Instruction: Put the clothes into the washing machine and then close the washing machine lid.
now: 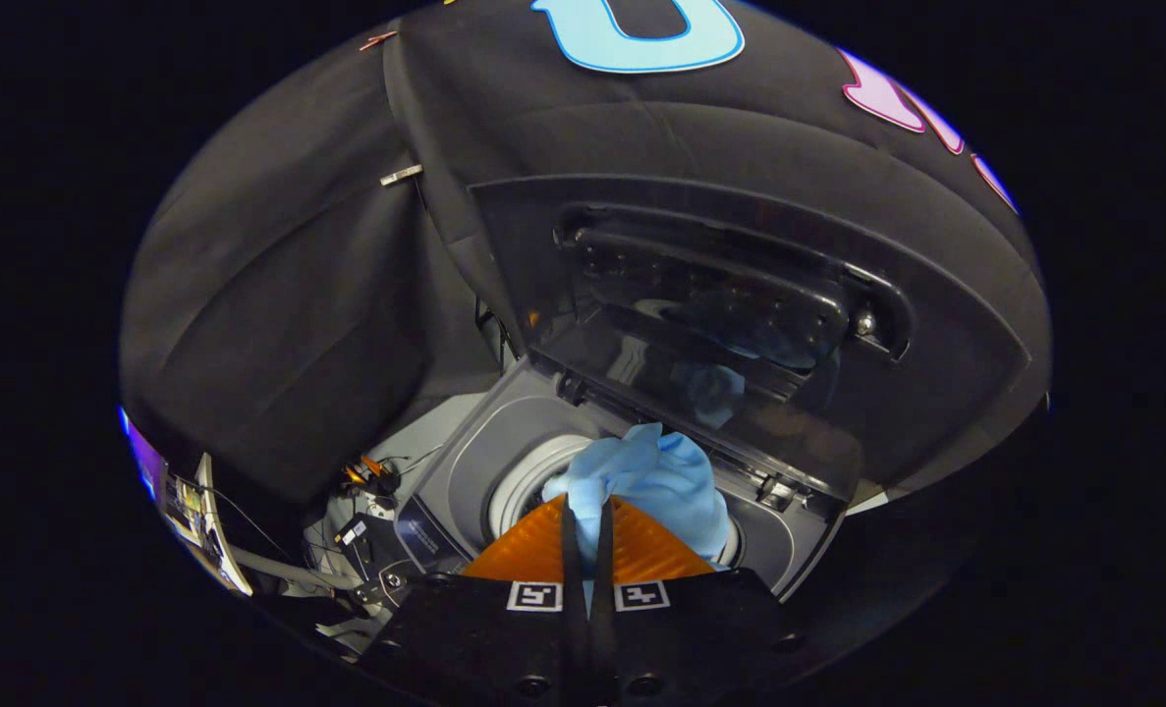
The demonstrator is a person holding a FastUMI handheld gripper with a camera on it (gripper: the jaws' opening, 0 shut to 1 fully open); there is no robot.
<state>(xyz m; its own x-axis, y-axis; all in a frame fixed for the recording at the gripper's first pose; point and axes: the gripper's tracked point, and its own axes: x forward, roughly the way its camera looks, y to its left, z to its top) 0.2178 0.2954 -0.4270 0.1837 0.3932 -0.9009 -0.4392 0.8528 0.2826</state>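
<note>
A light blue garment [663,478] hangs bunched from my gripper [586,511], whose orange fingers [528,550] are pressed together on a fold of it. The cloth dangles right over the round drum opening [528,478] of the grey top-loading washing machine [465,462] below. Behind the opening, the machine's dark glass lid [720,324] stands raised and reflects the blue cloth. The garment hides most of the drum's inside.
Black booth cloth hangs behind and to the left of the machine. Cables, a small orange clamp [366,473] and a dark box [361,535] lie on the floor left of the washer. A white frame edge [214,530] stands further left.
</note>
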